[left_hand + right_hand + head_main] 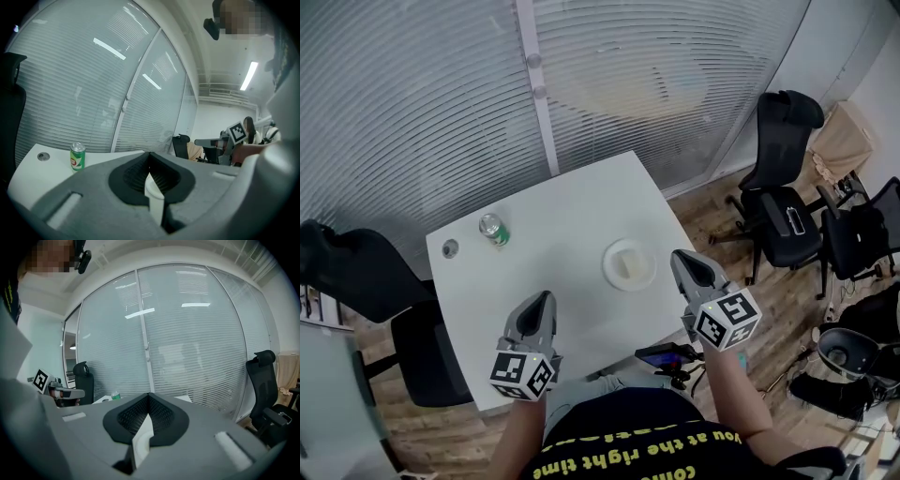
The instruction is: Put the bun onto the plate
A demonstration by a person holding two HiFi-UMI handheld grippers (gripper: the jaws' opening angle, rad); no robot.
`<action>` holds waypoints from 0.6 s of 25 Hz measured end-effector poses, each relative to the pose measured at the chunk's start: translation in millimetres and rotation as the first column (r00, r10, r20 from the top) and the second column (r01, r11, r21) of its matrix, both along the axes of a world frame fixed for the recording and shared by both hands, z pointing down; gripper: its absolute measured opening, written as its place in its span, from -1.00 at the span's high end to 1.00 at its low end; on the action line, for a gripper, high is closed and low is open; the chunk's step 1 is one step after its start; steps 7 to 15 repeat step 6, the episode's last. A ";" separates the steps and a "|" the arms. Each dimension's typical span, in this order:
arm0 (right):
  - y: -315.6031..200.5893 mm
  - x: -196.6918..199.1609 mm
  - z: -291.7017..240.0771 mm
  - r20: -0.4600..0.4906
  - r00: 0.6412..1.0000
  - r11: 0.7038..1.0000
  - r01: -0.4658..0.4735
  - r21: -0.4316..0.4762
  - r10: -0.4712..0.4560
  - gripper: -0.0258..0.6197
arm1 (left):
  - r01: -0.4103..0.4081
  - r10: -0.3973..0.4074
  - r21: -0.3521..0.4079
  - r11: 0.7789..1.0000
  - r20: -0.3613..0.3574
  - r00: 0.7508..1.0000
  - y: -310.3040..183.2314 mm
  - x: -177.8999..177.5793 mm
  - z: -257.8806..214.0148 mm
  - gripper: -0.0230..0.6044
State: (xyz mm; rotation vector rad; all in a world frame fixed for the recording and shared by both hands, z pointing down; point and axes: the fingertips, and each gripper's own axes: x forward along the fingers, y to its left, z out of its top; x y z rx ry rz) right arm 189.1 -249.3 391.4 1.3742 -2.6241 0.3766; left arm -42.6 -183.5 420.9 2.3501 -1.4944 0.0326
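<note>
Left hand-held gripper [544, 302] and right hand-held gripper [682, 261] both clenched, empty, over white tabletop [572, 216]; plate [630, 263] beside the right.

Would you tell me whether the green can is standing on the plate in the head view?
No, the green can stands on the bare table toward its left side, well apart from the plate.
</note>
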 end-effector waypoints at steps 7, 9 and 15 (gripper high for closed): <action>4.0 -0.1 1.6 -0.001 1.000 1.000 -0.002 0.002 0.002 0.90 | 0.001 -0.001 -0.003 1.000 0.001 1.000 1.7 -1.3 1.0 0.93; 4.0 -0.1 1.6 -0.001 1.000 1.000 -0.002 0.002 0.002 0.90 | 0.001 -0.001 -0.003 1.000 0.001 1.000 1.7 -1.3 1.0 0.93; 4.0 -0.1 1.6 -0.001 1.000 1.000 -0.002 0.002 0.002 0.90 | 0.001 -0.001 -0.003 1.000 0.001 1.000 1.7 -1.3 1.0 0.93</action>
